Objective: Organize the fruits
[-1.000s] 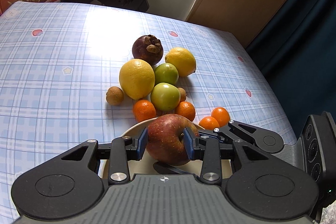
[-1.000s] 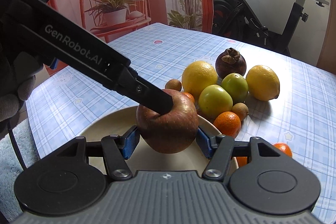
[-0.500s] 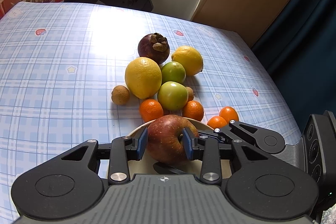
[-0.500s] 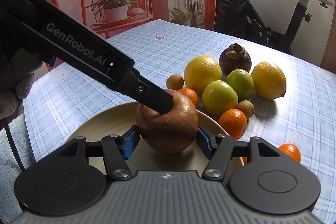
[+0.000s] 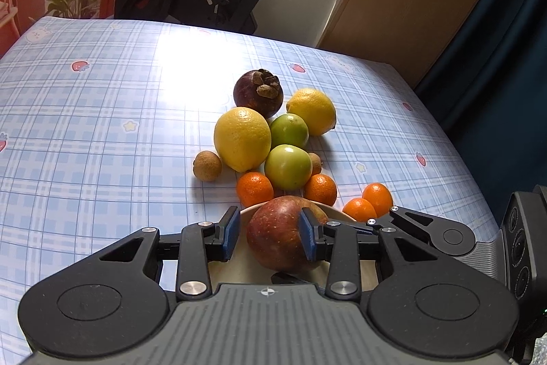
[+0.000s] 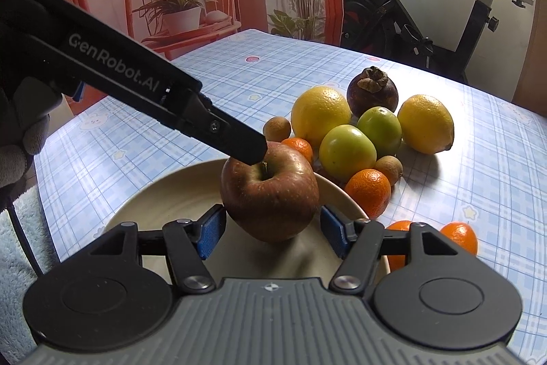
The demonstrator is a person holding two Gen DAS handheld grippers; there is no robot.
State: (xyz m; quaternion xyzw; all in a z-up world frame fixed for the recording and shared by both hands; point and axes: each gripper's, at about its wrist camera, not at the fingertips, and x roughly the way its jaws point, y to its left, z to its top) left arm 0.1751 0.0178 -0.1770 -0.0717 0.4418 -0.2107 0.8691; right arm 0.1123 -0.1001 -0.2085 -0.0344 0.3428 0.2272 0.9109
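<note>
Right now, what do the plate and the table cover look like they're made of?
Plate: cream, matte, with no sharp glare; could be ceramic, melamine or a fibre composite, the look leaves it open. Table cover: blue plaid with printed strawberries and stars, smooth with a broad bright sheen by the fruit pile, so probably wipeable vinyl or oilcloth rather than woven cloth.

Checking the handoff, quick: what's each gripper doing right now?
Left gripper: open, one finger resting on top of the apple.
Right gripper: jaws opening, apple between the pads, not gripped.
</note>
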